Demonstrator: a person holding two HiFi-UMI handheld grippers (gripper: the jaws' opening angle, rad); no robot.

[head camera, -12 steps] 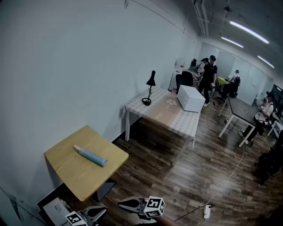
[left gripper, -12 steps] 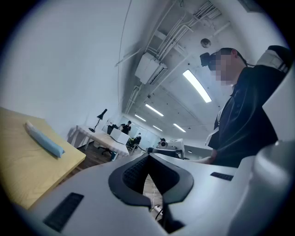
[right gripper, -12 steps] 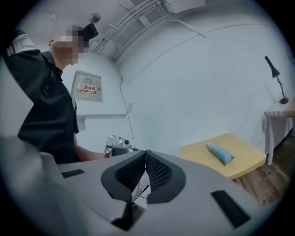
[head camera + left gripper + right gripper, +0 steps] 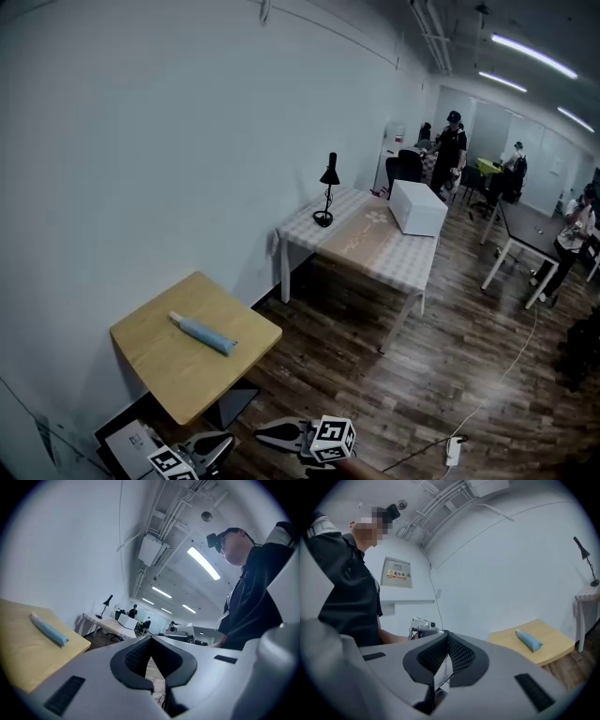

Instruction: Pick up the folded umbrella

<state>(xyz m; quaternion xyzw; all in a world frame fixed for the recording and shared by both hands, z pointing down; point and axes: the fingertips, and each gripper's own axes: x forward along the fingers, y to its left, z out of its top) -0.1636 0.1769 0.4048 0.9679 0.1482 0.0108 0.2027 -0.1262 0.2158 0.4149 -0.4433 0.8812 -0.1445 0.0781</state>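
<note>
The folded umbrella (image 4: pixel 202 333), a light blue roll with a pale handle end, lies on the small wooden table (image 4: pixel 164 361) by the white wall. It also shows in the left gripper view, where the umbrella (image 4: pixel 48 629) lies far left of the jaws, and in the right gripper view, where the umbrella (image 4: pixel 528 640) lies to the right. My left gripper (image 4: pixel 225 441) and right gripper (image 4: pixel 262 433) sit at the bottom edge, short of the table. Both are shut with nothing between the pads: left gripper (image 4: pixel 150 638), right gripper (image 4: pixel 448 634).
A long table with a checked cloth (image 4: pixel 361 244) stands farther along the wall, bearing a black desk lamp (image 4: pixel 326 192) and a white box (image 4: pixel 417 208). Several people stand at the back right. A cable and power strip (image 4: pixel 455 450) lie on the wooden floor.
The head view has shifted slightly, so the wooden table and umbrella sit a little further right in the frame. Both grippers stay at the bottom edge, jaws together.
</note>
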